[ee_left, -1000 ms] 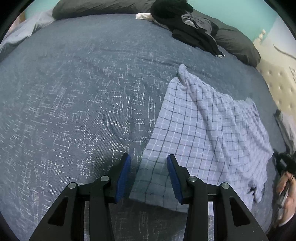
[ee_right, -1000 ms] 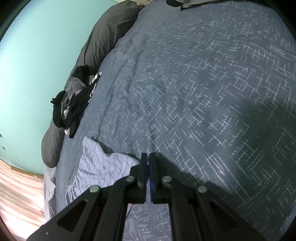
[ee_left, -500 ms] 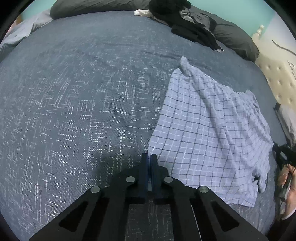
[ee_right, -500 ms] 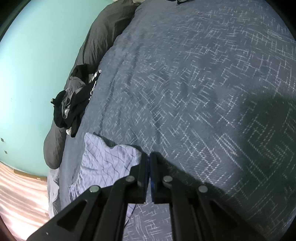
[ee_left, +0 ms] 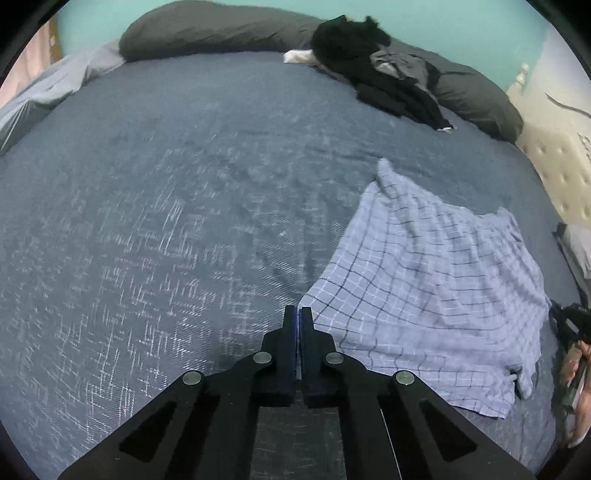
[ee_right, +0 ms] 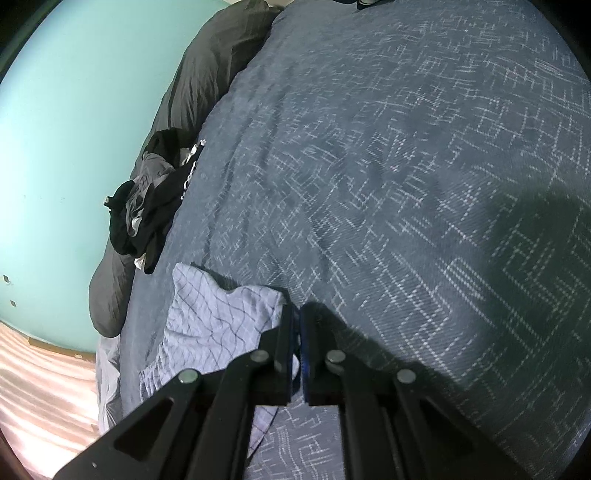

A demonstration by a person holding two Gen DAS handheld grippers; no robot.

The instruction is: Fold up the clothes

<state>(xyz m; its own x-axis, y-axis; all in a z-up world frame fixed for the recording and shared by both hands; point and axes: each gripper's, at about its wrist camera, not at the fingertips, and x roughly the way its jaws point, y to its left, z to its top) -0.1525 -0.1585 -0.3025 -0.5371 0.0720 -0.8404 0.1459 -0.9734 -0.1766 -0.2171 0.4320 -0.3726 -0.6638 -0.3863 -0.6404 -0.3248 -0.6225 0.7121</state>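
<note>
A pale blue checked garment [ee_left: 424, 295] lies spread on the right side of the bed, rumpled, one point sticking up at its far end. My left gripper [ee_left: 298, 314] is shut, its tips pinching the garment's near left corner. In the right wrist view the same garment [ee_right: 218, 321] bunches to the left of my right gripper [ee_right: 296, 314], which is shut on its edge; a strip of cloth shows between the fingers [ee_right: 284, 350]. How much cloth sits inside the left jaws is hidden.
The dark blue patterned bedspread [ee_left: 166, 229] stretches wide to the left. A heap of black and grey clothes [ee_left: 384, 74] rests by the grey pillows [ee_left: 214, 33] at the head. A tufted cream headboard [ee_left: 554, 166] is at right, with a person's hand [ee_left: 576, 376] near the edge.
My left gripper went from open around the garment's edge to shut on its corner and drew back a little. The right gripper stayed shut, and the cloth beside it has bunched up more.
</note>
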